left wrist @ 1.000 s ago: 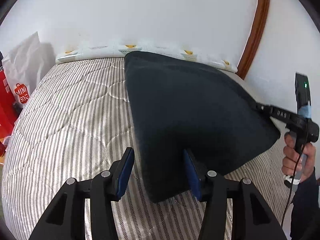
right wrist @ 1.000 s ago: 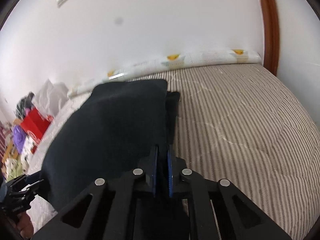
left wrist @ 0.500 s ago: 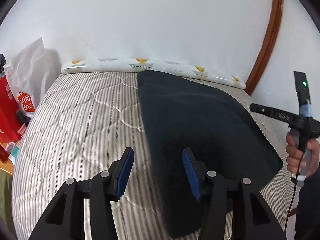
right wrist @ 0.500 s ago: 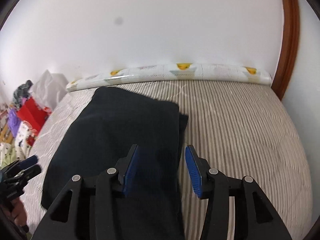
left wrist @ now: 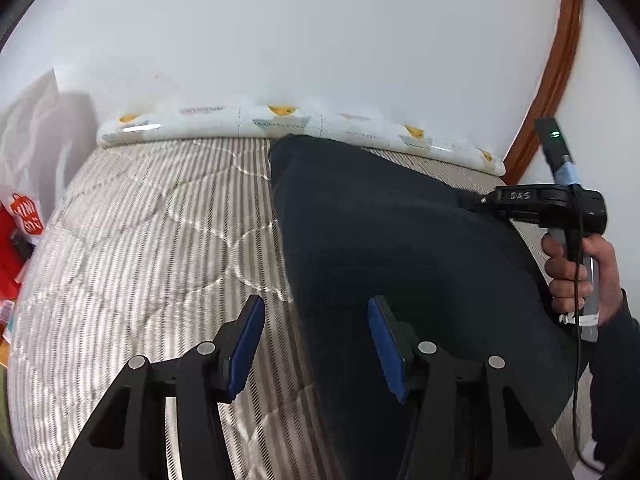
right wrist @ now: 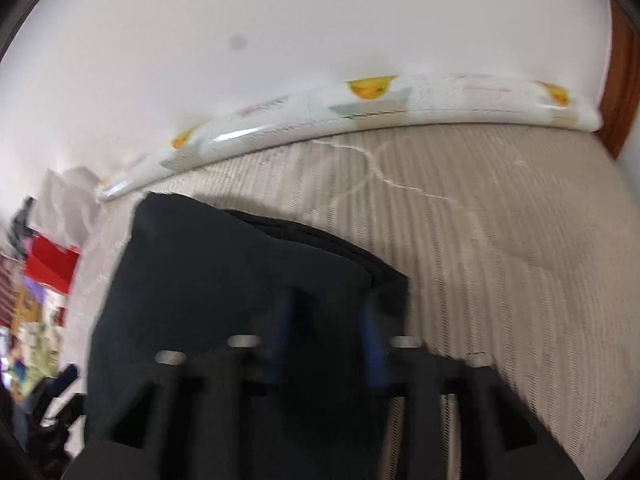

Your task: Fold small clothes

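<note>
A dark navy garment lies folded flat on the striped quilted mattress. My left gripper is open and empty, low over the garment's left edge, with one pad over the stripes and one over the cloth. The right gripper shows in the left wrist view at the garment's right edge, held in a hand. In the blurred right wrist view the right gripper is open and empty above the garment, near its darker lower layer.
A white bolster with yellow prints lies along the wall at the far edge of the bed. A white bag and red items stand left of the bed. A wooden door frame rises at the right.
Both grippers have let go of the garment: the right one opened from shut, and the lifted cloth dropped flat onto the mattress. The right wrist view now moves fast and blurs.
</note>
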The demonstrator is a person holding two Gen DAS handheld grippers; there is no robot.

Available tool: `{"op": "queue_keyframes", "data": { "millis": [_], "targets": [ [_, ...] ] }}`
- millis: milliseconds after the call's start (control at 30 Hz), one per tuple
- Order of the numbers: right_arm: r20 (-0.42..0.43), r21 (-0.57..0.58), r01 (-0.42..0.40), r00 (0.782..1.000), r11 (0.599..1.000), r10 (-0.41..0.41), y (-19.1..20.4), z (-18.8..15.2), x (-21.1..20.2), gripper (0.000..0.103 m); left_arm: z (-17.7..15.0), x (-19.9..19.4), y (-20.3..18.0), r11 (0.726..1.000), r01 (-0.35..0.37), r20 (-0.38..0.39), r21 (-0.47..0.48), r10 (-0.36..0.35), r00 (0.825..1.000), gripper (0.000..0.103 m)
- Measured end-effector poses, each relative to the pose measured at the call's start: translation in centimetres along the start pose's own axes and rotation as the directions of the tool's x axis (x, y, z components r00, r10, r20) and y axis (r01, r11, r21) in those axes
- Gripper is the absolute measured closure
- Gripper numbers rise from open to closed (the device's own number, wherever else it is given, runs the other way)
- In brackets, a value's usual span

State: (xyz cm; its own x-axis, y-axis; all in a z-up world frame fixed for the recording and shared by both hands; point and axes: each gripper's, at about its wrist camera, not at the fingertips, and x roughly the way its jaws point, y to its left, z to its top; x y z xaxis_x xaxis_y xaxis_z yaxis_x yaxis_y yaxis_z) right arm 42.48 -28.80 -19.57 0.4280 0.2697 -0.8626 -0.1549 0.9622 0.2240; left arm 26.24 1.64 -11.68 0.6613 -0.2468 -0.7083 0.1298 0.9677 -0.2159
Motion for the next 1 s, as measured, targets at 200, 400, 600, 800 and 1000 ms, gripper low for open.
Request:
{"op": "queue_keyframes", "data": {
  "millis": [200, 400, 600, 800, 1000],
  "targets": [
    [0.134, -0.111, 0.094, 0.988, 0.989, -0.079, -0.1, 0.1, -1.6, 0.1, 0.2, 0.9, -0.3, 1.0, -0.001, -0.014, -0.005, 0.001, 1.0, 0.052],
    [0.135, -0.144, 0.144, 0.983, 0.979, -0.124, 0.7, -0.5, -2.3, 0.099, 0.0, 0.6, -0.4, 1.0, -0.017, -0.008, 0.003, 0.018, 1.0, 0.052],
    [0.122, -0.145, 0.12, 0.987, 0.982, -0.102, 0.7, -2.3, -6.1, 0.076, -0.8, -0.7, -0.4, 1.0, -0.004, -0.004, 0.001, 0.004, 1.0, 0.052],
    [0.113, -0.1, 0.026, 0.994, 0.995, -0.015, -0.6, -6.2, -8.8, 0.054, -2.7, -3.0, 0.1, 0.999, 0.033, 0.015, -0.003, -0.033, 0.999, 0.052],
    [0.053, -0.027, -0.084, 0.995, 0.996, 0.085, -1.8, -9.6, -7.2, 0.071, -4.4, -4.0, -0.1, 0.999, 0.053, 0.01, -0.006, -0.053, 0.999, 0.052]
  ]
}}
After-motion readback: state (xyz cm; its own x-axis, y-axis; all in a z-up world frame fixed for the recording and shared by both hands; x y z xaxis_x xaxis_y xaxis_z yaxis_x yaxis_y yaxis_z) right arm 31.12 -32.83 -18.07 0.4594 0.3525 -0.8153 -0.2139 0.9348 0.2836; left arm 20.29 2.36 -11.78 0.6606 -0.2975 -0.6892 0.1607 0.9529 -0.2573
